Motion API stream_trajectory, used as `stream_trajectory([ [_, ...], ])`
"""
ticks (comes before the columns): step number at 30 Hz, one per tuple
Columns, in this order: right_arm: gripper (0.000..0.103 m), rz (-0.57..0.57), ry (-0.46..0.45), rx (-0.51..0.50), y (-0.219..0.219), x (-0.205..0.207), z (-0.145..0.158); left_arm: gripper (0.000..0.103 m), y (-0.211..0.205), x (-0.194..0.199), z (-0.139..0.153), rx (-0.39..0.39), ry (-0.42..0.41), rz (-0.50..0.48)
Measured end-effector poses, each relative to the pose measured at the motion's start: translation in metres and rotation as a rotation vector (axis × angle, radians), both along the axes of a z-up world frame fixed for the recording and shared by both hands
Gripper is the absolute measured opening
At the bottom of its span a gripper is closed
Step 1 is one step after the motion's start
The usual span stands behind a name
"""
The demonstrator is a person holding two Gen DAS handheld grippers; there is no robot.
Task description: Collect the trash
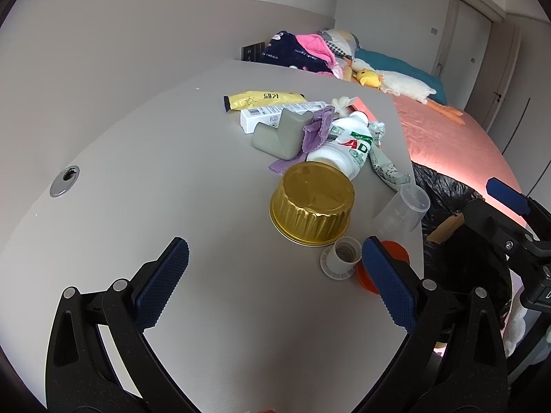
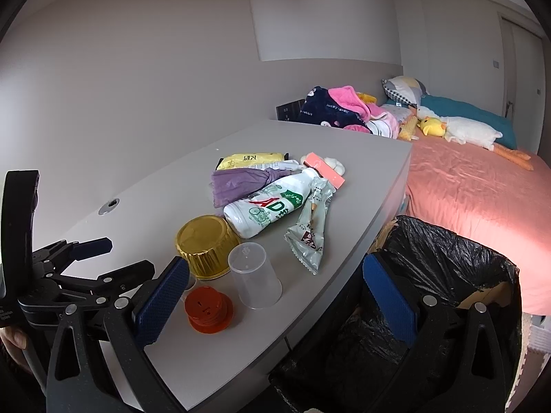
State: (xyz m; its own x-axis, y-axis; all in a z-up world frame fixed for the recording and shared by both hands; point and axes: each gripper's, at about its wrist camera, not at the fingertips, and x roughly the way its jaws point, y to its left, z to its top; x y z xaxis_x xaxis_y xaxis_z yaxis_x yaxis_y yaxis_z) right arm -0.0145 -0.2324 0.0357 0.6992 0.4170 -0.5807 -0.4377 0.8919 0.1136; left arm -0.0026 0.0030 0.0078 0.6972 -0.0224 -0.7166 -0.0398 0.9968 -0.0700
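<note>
Bedroom, grey desk (image 1: 144,179) against a pale wall, bed with a pink cover (image 2: 475,186) beyond its far edge. On the desk, a heap of trash: overturned gold foil cup (image 1: 311,203) nearest, white bottle (image 1: 344,144) lying just behind and touching it, purple wrapper (image 2: 237,184), grey blocks (image 1: 279,134), yellow packet (image 1: 263,99) and white box (image 1: 275,112) farther back. Toward the desk's right edge, clear plastic cup (image 2: 254,277) upside down, orange lid (image 2: 207,309) and white cap (image 1: 341,256) close by. Black-lined bin (image 2: 444,258) off that edge, beside the bed. Left gripper (image 1: 272,282) released, spread wide over bare desk, nothing held. Right gripper (image 2: 275,296) likewise spread, empty, straddling the desk's edge and the bin. Plenty of bare desk on the left.
</note>
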Motion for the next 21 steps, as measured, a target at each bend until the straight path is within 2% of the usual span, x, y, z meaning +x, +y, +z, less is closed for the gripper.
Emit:
stream_trajectory([
  [21,0.1,-0.003,-0.007,0.001,-0.003,-0.0001,0.0017,0.097,-0.004,0.001,-0.0008,0.02,0.003,-0.009],
])
